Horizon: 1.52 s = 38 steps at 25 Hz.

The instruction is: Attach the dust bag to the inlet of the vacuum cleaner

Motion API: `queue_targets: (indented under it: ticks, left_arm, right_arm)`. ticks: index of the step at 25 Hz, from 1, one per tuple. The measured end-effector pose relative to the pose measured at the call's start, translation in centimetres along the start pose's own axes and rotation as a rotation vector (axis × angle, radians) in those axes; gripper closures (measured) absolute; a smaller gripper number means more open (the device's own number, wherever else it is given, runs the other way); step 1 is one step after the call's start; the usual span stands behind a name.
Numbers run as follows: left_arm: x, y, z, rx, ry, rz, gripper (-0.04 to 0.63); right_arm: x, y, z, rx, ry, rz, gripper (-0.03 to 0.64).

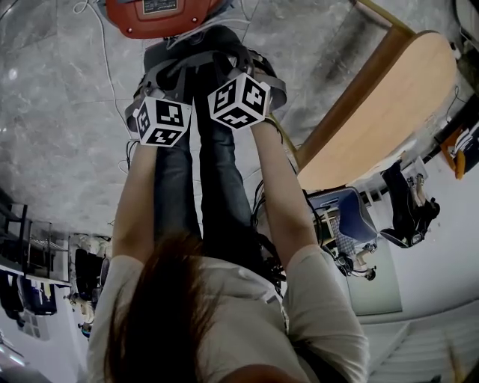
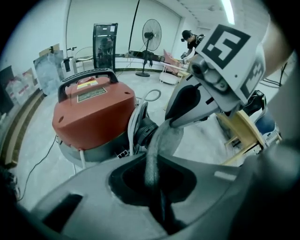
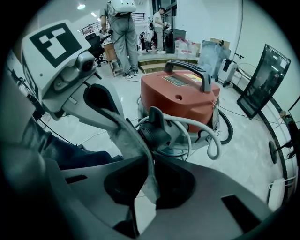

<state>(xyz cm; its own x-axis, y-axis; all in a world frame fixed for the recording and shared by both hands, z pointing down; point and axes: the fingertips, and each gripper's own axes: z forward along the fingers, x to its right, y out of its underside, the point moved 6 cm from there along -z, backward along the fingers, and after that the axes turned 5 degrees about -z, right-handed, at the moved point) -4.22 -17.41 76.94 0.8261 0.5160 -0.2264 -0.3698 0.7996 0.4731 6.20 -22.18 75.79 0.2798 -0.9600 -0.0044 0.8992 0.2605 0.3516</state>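
Note:
The red vacuum cleaner (image 1: 157, 15) stands on the grey floor just beyond both grippers. Its black inlet (image 2: 145, 133) faces them, and shows again in the right gripper view (image 3: 154, 129). A dark grey dust bag (image 1: 198, 56) hangs between the grippers, close in front of the inlet. In the left gripper view the bag's edge (image 2: 161, 140) runs taut from my left gripper (image 2: 161, 206), shut on it, up to the right gripper (image 2: 171, 123). My right gripper (image 3: 140, 201) pinches the other end of the fabric (image 3: 133, 140), which stretches to the left gripper (image 3: 117, 117).
A white hose (image 3: 213, 136) loops around the vacuum's base, and a thin cable (image 1: 105, 60) trails over the floor. A wooden table (image 1: 382, 112) stands to the right. A pedestal fan (image 2: 151, 35), a black panel (image 3: 262, 79) and standing people (image 3: 124, 33) are farther off.

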Motion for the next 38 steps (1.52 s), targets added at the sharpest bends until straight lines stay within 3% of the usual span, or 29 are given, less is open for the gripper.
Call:
queue_targets:
  ticks: [10, 15, 19, 27, 34, 38]
  left_arm:
    - [-1.0, -1.6, 0.7, -0.010, 0.045, 0.120, 0.565]
    - [-0.5, -0.7, 0.3, 0.043, 0.008, -0.011, 0.565]
    - [-0.4, -0.6, 0.1, 0.045, -0.001, -0.005, 0.565]
    - [-1.6, -2.0, 0.9, 0.014, 0.097, 0.007, 0.551]
    - [-1.2, -0.9, 0.3, 0.067, 0.087, -0.120, 0.552]
    - [-1.2, -1.1, 0.3, 0.059, 0.079, -0.084, 0.552]
  right_arm:
    - [-1.0, 1.3, 0.0, 0.023, 0.051, 0.167, 0.575]
    - [0.1, 0.5, 0.5, -0.001, 0.046, 0.104, 0.572]
    - [0.4, 0.1, 0.5, 0.000, 0.036, 0.082, 0.572]
    - [-0.2, 1.2, 0.2, 0.040, 0.099, 0.247, 0.572]
    - [0.4, 0.0, 0.4, -0.015, 0.054, 0.117, 0.569]
    - [0.4, 0.0, 0.4, -0.007, 0.063, 0.126, 0.569]
